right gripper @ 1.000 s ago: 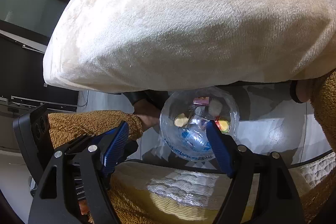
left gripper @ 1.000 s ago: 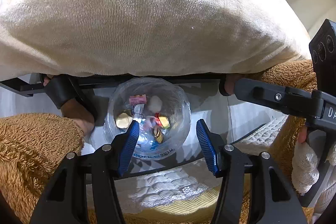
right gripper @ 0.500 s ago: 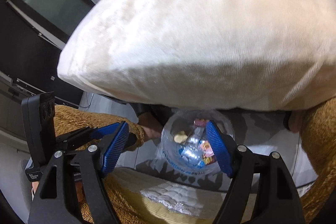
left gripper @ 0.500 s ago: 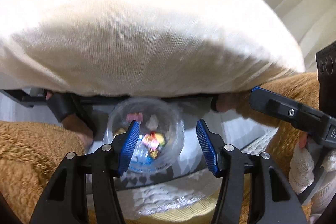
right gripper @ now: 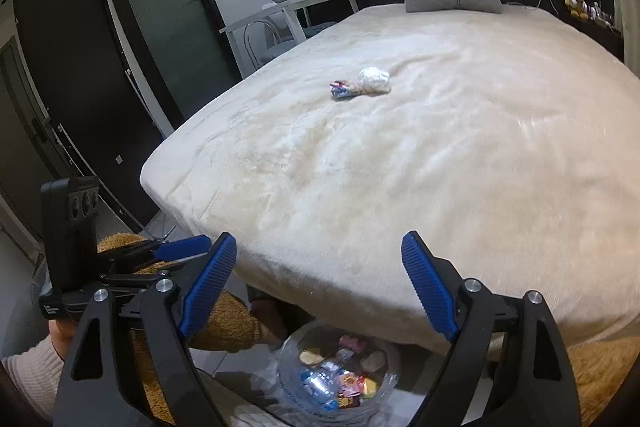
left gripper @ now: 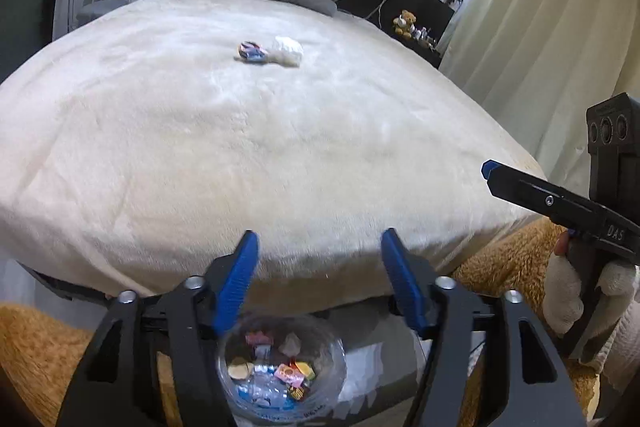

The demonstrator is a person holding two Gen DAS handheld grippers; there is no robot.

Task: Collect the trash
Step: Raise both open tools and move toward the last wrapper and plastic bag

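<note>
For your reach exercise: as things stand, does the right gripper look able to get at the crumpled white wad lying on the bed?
Probably yes. The right gripper has its jaws open and empty, and only bare blanket lies between it and the white wad. It lies far up the bed, so a long reach seems needed.

Two scraps of trash on the bed, seen past spread jaws.
A white wad (right gripper: pixel 374 80) and a wrapper (right gripper: pixel 341 89) are seen touching on the bed (right gripper: pixel 440 167). The right gripper (right gripper: pixel 320 259) is held wide apart and empty; a clear bag (right gripper: pixel 340 379) of trash is seen below, the left gripper (right gripper: pixel 176 251) beside.
</note>
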